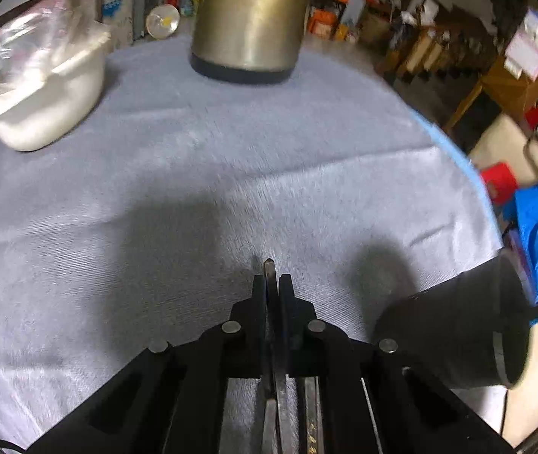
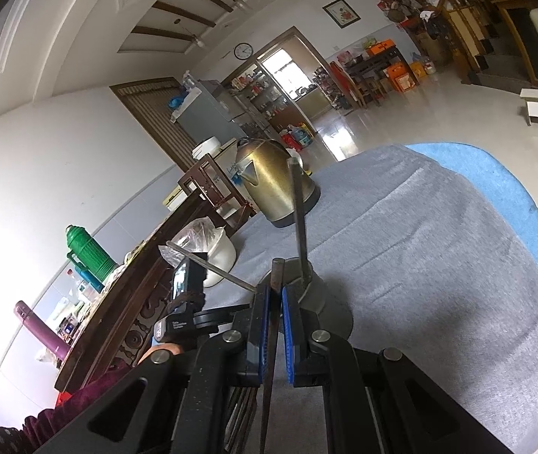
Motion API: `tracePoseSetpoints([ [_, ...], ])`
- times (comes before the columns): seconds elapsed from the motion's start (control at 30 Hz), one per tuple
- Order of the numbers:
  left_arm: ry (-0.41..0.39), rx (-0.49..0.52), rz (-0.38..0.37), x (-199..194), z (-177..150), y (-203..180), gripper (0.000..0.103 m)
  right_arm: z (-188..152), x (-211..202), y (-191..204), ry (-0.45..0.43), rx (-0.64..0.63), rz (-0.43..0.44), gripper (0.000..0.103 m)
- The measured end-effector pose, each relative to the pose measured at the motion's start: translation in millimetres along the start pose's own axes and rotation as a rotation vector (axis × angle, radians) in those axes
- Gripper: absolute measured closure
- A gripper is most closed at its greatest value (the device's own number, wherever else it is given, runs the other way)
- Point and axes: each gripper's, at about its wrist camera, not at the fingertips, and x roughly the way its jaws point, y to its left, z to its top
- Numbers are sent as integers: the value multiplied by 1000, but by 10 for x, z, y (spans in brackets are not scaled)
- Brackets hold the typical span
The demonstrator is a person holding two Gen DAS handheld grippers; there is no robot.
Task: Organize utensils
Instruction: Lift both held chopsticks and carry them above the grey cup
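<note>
Utensils: one clamped in left tongs (image 1: 272, 283), one in right tongs (image 2: 275, 295), one in holder (image 2: 312, 291).

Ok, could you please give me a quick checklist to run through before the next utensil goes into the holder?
1. Left tool shut on thin utensil: ok.
2. Right tool shut on dark utensil: ok.
3. Holder upright on the cloth: ok.
4. Room left inside beside the standing utensil: cannot tell.
5. Kettle apart from holder: ok.
</note>
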Motion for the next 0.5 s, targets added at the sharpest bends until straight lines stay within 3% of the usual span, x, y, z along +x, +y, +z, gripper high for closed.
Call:
tracePoseSetpoints([
  [0.2, -139, -70, -60, -544, -102, 91, 98, 3, -51, 202, -25, -55, -2, 96],
  [0.5, -373, -24, -97, -1563, -278, -160, 98, 67, -185, 478, -78, -113, 0, 96],
])
